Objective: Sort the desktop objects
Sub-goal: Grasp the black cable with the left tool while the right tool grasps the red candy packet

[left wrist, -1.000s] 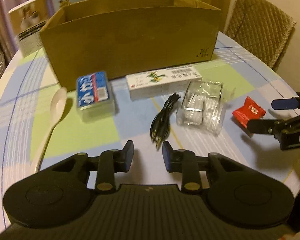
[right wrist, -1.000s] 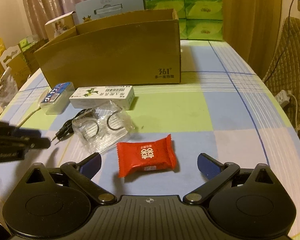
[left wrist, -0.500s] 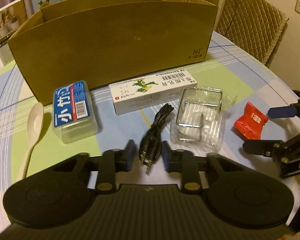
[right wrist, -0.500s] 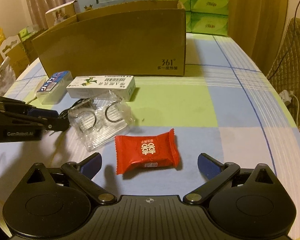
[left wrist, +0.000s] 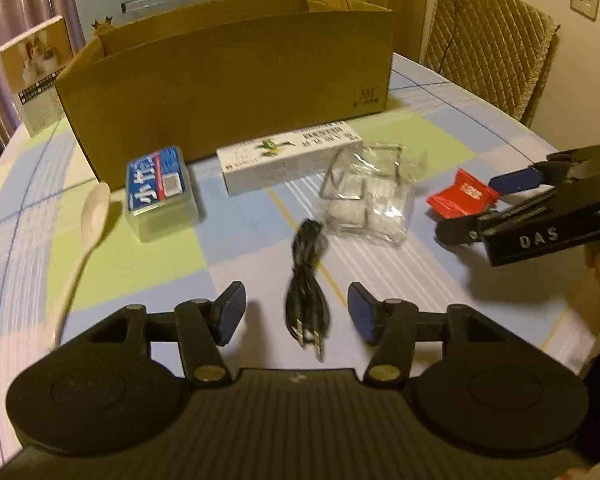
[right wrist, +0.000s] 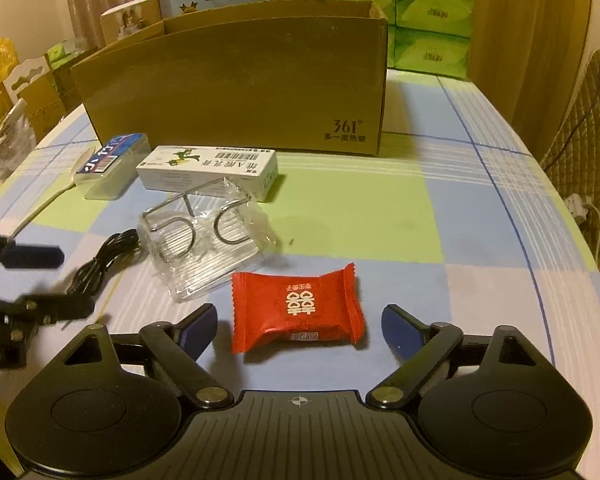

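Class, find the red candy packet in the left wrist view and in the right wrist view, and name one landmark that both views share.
Left wrist view: the red candy packet lies at the right, between the right gripper's open fingers.
Right wrist view: the packet lies bottom centre, between the fingers.
Shared landmark: the cardboard box at the back of the table, behind the packet in both views.

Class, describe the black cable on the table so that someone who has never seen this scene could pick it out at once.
Find the big cardboard box at the back of the checked table; a row of small items lies in front of it. Nearer than the white carton, left of the clear plastic packet, lies the black cable. It is the only dark, coiled thing, with metal plugs, lying between the open left gripper fingers.
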### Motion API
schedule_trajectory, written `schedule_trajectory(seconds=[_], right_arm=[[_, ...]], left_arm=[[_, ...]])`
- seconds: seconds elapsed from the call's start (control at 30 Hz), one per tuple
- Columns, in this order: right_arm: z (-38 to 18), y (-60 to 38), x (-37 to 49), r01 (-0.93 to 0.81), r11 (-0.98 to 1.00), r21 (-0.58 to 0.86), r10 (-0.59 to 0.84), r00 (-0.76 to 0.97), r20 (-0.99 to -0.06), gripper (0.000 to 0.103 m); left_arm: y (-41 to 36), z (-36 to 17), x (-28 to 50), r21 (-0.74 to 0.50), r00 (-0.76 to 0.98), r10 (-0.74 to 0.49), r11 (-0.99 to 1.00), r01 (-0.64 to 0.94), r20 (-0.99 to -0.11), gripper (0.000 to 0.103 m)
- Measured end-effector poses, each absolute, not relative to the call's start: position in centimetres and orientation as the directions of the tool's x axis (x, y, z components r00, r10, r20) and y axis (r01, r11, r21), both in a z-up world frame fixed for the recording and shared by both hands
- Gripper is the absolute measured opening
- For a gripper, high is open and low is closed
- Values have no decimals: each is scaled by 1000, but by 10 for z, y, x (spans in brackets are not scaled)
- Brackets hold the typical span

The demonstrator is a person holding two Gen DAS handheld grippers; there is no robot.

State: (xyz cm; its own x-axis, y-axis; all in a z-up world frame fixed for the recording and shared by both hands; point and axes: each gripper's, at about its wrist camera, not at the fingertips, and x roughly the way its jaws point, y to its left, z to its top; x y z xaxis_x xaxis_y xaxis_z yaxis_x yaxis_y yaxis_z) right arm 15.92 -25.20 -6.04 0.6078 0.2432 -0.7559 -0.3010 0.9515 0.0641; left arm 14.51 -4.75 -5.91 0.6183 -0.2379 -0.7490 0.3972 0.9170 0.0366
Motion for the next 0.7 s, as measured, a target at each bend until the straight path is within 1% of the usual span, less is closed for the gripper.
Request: schedule_trajectory(seconds=[0.07,0.13,0.23,0.3,0.33,0.37,0.47,0.53,0.57,0.67,0.7], right_arm=[[-61,-251,159,-305,951,55,240,611,-754,83],[-61,-251,159,-309,950,45,236,617,-751,78],[-60,-252,160,-305,951,46,236,622,-746,73],[-60,-252,160,-306,951,49,239,625,-744,69],[-60,-251,160,-307,950,48,240,626,-742,67],[-59,-251,160,-309,950,47,240,627,-741,67],[-59,-249,161,-309,950,50,243,627,-740,65],[-59,-248,162,-307,950,52,243,628,-740,66],[-59,-248,162,-305,951,51,242,630,-738,66],[-59,-246,162,-306,951,42,235,630,-740,66],[-59,-246,162,-306,951,39,233,631,-740,66]], left_arm=[[-47,-60,151,33,616,-237,918,394,-752,51],[-49,-62,155,37,614,-235,917,396,-754,51],[-50,-65,159,16,602,-249,917,398,-758,50],[-53,-68,162,23,601,-243,917,399,-761,49],[-53,-69,163,21,600,-242,918,397,-763,42],[-52,-70,165,12,598,-244,921,390,-763,41],[-52,-70,167,3,599,-246,924,383,-762,33],[-54,-70,168,0,595,-249,923,386,-764,25],[-55,-69,168,0,593,-252,920,391,-765,23],[-57,-69,167,-7,589,-263,916,400,-764,14],[-57,-69,166,-7,589,-262,917,399,-764,14]])
